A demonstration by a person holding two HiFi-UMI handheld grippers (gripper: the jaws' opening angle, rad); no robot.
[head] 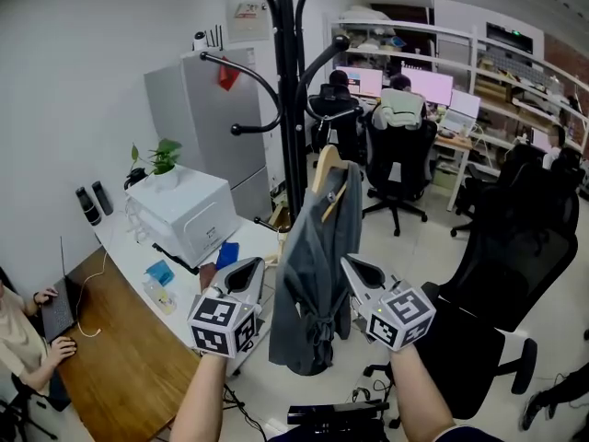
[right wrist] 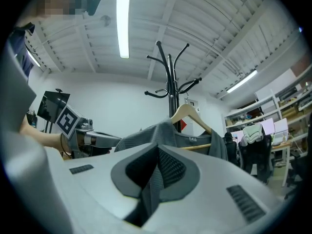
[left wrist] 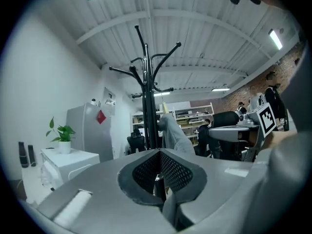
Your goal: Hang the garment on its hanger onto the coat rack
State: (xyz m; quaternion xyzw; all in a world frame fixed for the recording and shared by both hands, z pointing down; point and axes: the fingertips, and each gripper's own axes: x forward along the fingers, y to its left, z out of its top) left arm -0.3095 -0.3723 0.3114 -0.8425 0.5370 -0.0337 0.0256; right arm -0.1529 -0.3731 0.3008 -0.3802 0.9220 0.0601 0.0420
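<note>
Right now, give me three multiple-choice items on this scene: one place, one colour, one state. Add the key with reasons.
1. The potted plant stands:
A) on the white machine
B) on the floor
C) on an office chair

2. The garment on the hanger is:
A) red
B) grey
C) white

3. The right tool is:
A) open and empty
B) shut on garment fabric
C) out of view

Key:
1 A: in the head view the leaves rise from the machine's top.
2 B: the cloth is grey in every view.
3 B: the right gripper view shows cloth pinched between closed jaws.
</note>
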